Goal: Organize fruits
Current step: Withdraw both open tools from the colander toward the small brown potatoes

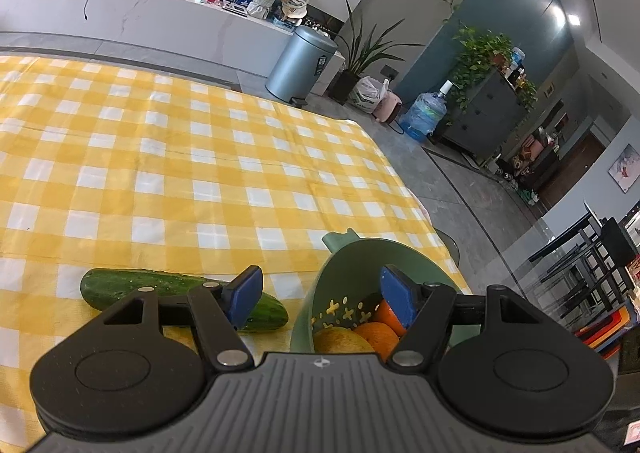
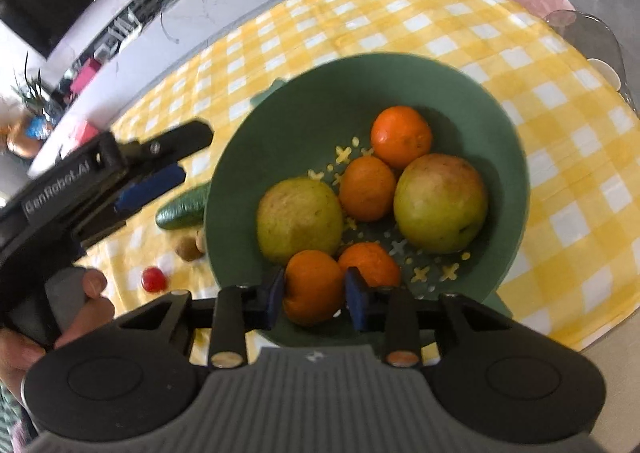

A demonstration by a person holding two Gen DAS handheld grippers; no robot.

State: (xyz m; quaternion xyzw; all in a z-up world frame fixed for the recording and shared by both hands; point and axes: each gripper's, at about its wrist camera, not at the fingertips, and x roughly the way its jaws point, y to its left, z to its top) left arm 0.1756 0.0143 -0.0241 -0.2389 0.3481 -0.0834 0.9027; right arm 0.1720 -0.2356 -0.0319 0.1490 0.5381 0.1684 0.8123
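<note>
Right gripper (image 2: 314,299) tight around orange (image 2: 312,287) over green bowl (image 2: 304,101).

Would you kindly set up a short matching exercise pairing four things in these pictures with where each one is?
Things:
1. cucumber
2. mandarin
3. red fruit
4. pear

Places:
A. between the right tool's fingers
B. lying in the green bowl, ungripped
C. on the cloth beside the bowl, near the left tool
D. alone on the checked cloth, nearest the hand

Pairs: 1-C, 2-A, 3-D, 4-B
</note>
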